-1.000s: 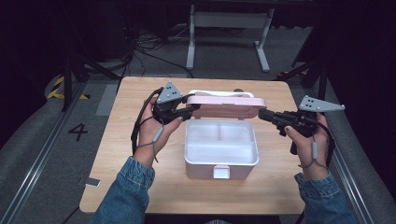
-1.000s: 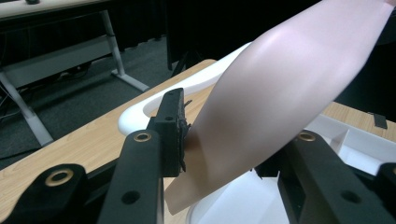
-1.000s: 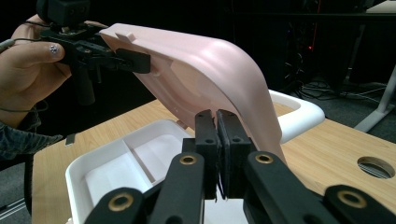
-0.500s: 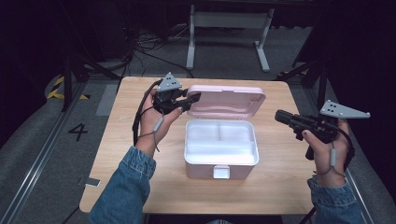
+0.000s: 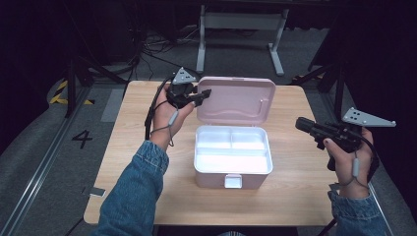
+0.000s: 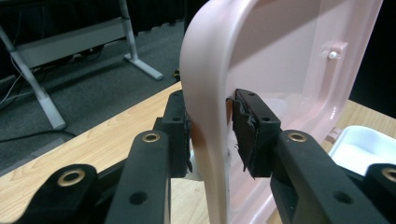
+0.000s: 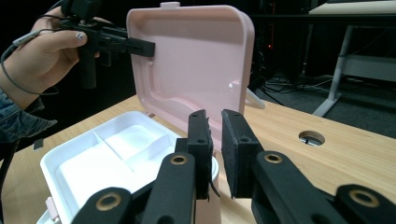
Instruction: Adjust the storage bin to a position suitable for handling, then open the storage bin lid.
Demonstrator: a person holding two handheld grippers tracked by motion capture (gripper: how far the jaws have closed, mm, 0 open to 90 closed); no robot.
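A pink box [image 5: 216,178] with a white divided tray [image 5: 231,152] stands mid-table, and its pink lid [image 5: 236,101] is upright. My left gripper [image 5: 204,93] is shut on the lid's left edge. In the left gripper view the lid's edge [image 6: 205,116] sits between the pads of that gripper [image 6: 210,107], whose jaws have just been closing. My right gripper [image 5: 301,124] hovers to the right of the box, apart from it. Its jaws [image 7: 215,121] have just been opening and stand a little apart with nothing between them. The right gripper view also shows the left gripper [image 7: 144,46] on the lid [image 7: 196,60].
The wooden table [image 5: 295,196] has bare room around the box, and a round cable hole [image 7: 311,137] lies near its far side. A white latch [image 5: 233,181] faces the front edge. A metal stand [image 5: 241,22] is on the floor behind.
The lid has swung up from half-raised to upright. My right gripper let go of its right edge and drew off to the right. My left gripper moved back with the lid.
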